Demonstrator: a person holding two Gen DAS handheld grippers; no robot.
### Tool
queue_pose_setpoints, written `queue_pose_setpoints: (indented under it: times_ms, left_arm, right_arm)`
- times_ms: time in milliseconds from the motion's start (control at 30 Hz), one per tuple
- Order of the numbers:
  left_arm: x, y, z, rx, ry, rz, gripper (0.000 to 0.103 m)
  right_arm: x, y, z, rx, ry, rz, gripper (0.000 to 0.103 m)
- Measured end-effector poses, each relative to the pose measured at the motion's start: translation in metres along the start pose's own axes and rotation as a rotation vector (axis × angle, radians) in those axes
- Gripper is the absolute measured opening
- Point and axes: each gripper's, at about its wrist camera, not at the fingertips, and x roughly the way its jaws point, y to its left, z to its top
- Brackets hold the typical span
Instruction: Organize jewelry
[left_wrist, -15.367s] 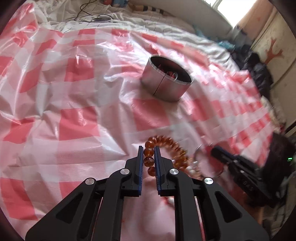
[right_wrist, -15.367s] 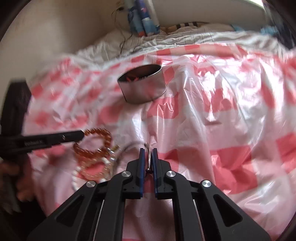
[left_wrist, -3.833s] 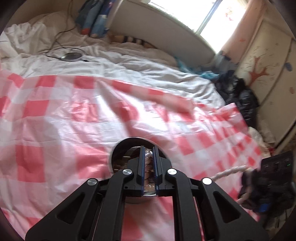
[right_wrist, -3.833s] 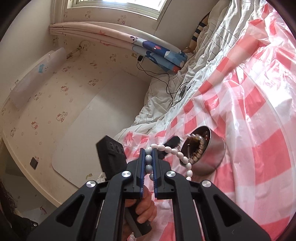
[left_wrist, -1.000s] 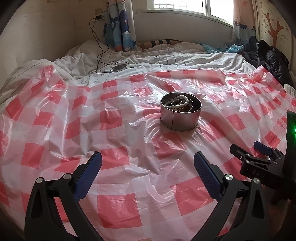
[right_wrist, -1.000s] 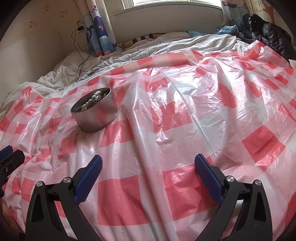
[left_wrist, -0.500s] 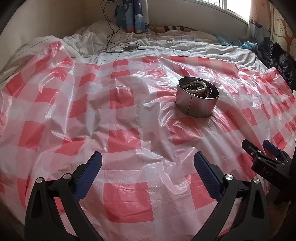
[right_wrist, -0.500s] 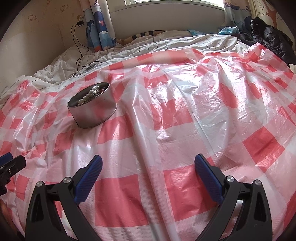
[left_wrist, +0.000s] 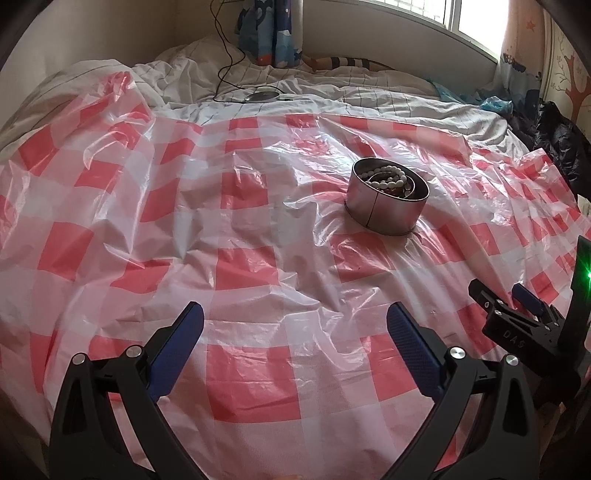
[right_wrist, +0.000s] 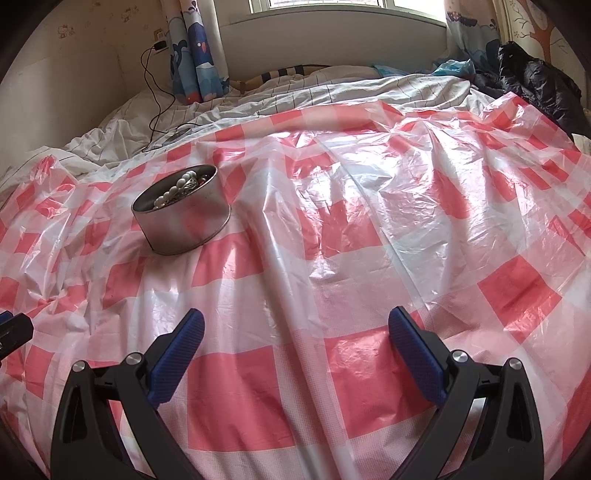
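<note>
- The round metal tin (left_wrist: 386, 210) sits on the red-and-white checked plastic sheet (left_wrist: 243, 266), at about 1 o'clock from the left gripper (left_wrist: 294, 334) and about 11 o'clock from the right gripper (right_wrist: 295, 336), well ahead of both.
- Inside the tin lies a white bead bracelet (left_wrist: 388, 177) on top of darker pieces; what those are is too small to tell.
- Nothing else that looks like jewelry shows on the sheet in either view; the checked plastic around the tin and in front of the fingers is bare but for creases.
- Judged from that, the gathering looks done or nearly so: every piece in sight is already in the tin. No lid is in view, so I cannot say if closing it is left.
- The left gripper has its jaws spread wide, with nothing between them, low over the near edge of the sheet.
- The right gripper is likewise spread wide and empty; in the left wrist view it shows at about 3 o'clock.
- Beyond the sheet, at 12 o'clock, lie a white duvet (right_wrist: 332, 88) and a black cable (left_wrist: 225, 62).
</note>
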Motion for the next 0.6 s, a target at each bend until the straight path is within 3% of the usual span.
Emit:
queue_pose_setpoints:
  times_ms: [400,600]
  left_arm:
    - [0.004,-0.025,-0.001,0.087,-0.027,0.055,0.095]
    - [0.002,-0.017,-0.004,0.060,-0.026,0.058,0.095]
  right_arm:
    - [-0.003,0.003,-0.002,-0.015,-0.013,-0.008,0.096]
    - [-0.003,0.003,-0.001,-0.017,-0.014,-0.013,0.096]
